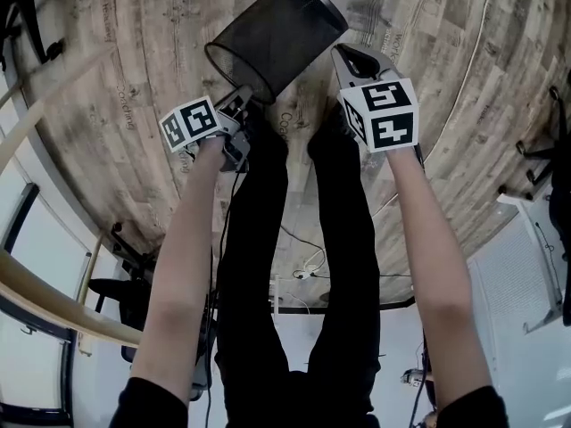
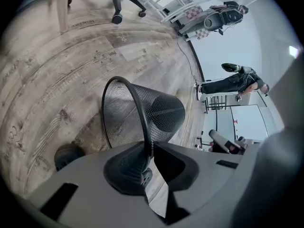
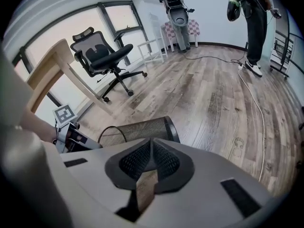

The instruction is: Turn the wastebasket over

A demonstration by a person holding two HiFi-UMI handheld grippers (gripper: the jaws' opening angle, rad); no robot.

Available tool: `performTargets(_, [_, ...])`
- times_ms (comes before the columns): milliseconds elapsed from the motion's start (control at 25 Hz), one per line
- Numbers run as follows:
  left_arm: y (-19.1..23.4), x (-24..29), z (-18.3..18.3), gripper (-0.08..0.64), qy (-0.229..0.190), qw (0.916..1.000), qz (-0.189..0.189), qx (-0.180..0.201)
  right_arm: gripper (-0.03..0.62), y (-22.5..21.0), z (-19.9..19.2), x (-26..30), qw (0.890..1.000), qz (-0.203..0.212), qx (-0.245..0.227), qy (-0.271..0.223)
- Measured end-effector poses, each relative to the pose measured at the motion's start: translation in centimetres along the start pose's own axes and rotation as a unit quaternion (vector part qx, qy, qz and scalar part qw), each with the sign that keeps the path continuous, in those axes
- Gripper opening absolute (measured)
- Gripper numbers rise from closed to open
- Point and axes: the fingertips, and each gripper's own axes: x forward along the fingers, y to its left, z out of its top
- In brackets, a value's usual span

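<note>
A black wire-mesh wastebasket (image 1: 277, 34) hangs tilted above the wooden floor, with its open mouth turned down to the left and its solid base up to the right. My left gripper (image 1: 245, 92) is shut on the basket's rim; in the left gripper view that rim (image 2: 137, 108) runs straight between the jaws of the left gripper (image 2: 151, 148). The right gripper (image 1: 343, 56) is beside the basket's right wall, shut and empty. From the right gripper view the wastebasket (image 3: 142, 127) lies just past the closed right gripper (image 3: 152, 144), and the left gripper (image 3: 71, 134) shows at the basket's mouth.
My own dark-trousered legs (image 1: 294, 239) stand under the basket, one shoe (image 2: 69, 156) near its mouth. A black office chair (image 3: 107, 56) and a wooden table leg (image 3: 52, 65) are to the left. A cable (image 3: 251, 94) runs over the floor towards a standing person (image 3: 256, 18).
</note>
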Motion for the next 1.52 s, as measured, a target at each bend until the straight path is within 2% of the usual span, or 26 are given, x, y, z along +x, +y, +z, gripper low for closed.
performTargets(240, [0.4, -0.1, 0.4, 0.051, 0.006, 1.0000, 0.000, 0.000, 0.038, -0.5, 0.4, 2.8, 0.998, 0.007, -0.057, 0.018])
performTargets(280, [0.3, -0.1, 0.5, 0.051, 0.008, 1.0000, -0.003, 0.000, 0.051, -0.8, 0.3, 3.4, 0.998, 0.011, -0.057, 0.023])
performTargets(360, [0.3, -0.1, 0.7, 0.051, 0.009, 0.9999, -0.007, 0.002, 0.158, -1.1, 0.4, 4.5, 0.998, 0.023, -0.043, 0.033])
performTargets(480, [0.3, -0.3, 1.0, 0.051, 0.003, 0.9999, -0.010, 0.000, 0.220, -1.8, 0.7, 6.1, 0.998, 0.024, -0.027, 0.042])
performTargets(640, [0.3, -0.3, 0.7, 0.067, 0.011, 0.9999, -0.001, 0.006, 0.262, -3.2, 0.6, 7.8, 0.998, 0.021, -0.016, 0.050])
performTargets(680, [0.1, -0.4, 0.6, 0.085, 0.018, 0.9998, 0.000, 0.009, 0.266, -3.4, 0.5, 8.1, 0.998, 0.025, -0.012, 0.054])
performTargets(720, [-0.2, -0.4, 0.6, 0.133, 0.025, 0.9996, 0.000, 0.014, 0.267, -3.6, 0.4, 8.5, 0.998, 0.028, -0.006, 0.058])
performTargets(840, [-1.0, -0.8, 1.3, 0.210, 0.041, 0.9973, 0.019, 0.057, 0.267, -4.1, 0.4, 9.3, 0.998, 0.025, 0.009, 0.064])
performTargets(960, [-1.7, -1.4, 2.2, 0.288, 0.049, 0.9871, 0.066, 0.137, 0.267, -3.9, 0.1, 9.6, 0.997, 0.020, 0.008, 0.071])
performTargets(1080, [-2.7, -2.2, 4.2, 0.337, 0.029, 0.9671, 0.126, 0.219, 0.267, -3.4, 0.2, 10.0, 0.997, 0.023, 0.012, 0.068])
performTargets(1200, [-3.3, -2.6, 6.2, 0.353, -0.005, 0.9464, 0.180, 0.268, 0.267, -3.5, 0.1, 10.4, 0.997, 0.013, 0.009, 0.069])
performTargets(1240, [-3.4, -2.4, 6.5, 0.359, -0.006, 0.9334, 0.199, 0.298, 0.267, -3.7, 0.0, 10.5, 0.997, 0.009, 0.007, 0.070])
performTargets(1280, [-3.6, -2.1, 6.8, 0.364, -0.002, 0.9142, 0.219, 0.341, 0.267, -3.8, 0.0, 10.6, 0.997, 0.006, 0.006, 0.071])
performTargets(1400, [-4.1, -0.8, 6.9, 0.375, 0.038, 0.8391, 0.255, 0.479, 0.267, -4.1, 0.1, 10.9, 0.997, 0.006, 0.003, 0.071])
performTargets(1440, [-4.1, -0.3, 6.6, 0.379, 0.055, 0.8223, 0.257, 0.505, 0.267, -4.2, 0.2, 10.9, 0.997, 0.008, 0.001, 0.071])
performTargets(1480, [-4.0, 0.2, 6.4, 0.384, 0.072, 0.8123, 0.255, 0.520, 0.267, -4.4, 0.2, 11.0, 0.997, 0.009, 0.001, 0.071])
performTargets(1520, [-3.7, 0.5, 6.1, 0.390, 0.086, 0.8057, 0.254, 0.528, 0.267, -4.5, 0.2, 11.0, 0.997, 0.011, 0.001, 0.071])
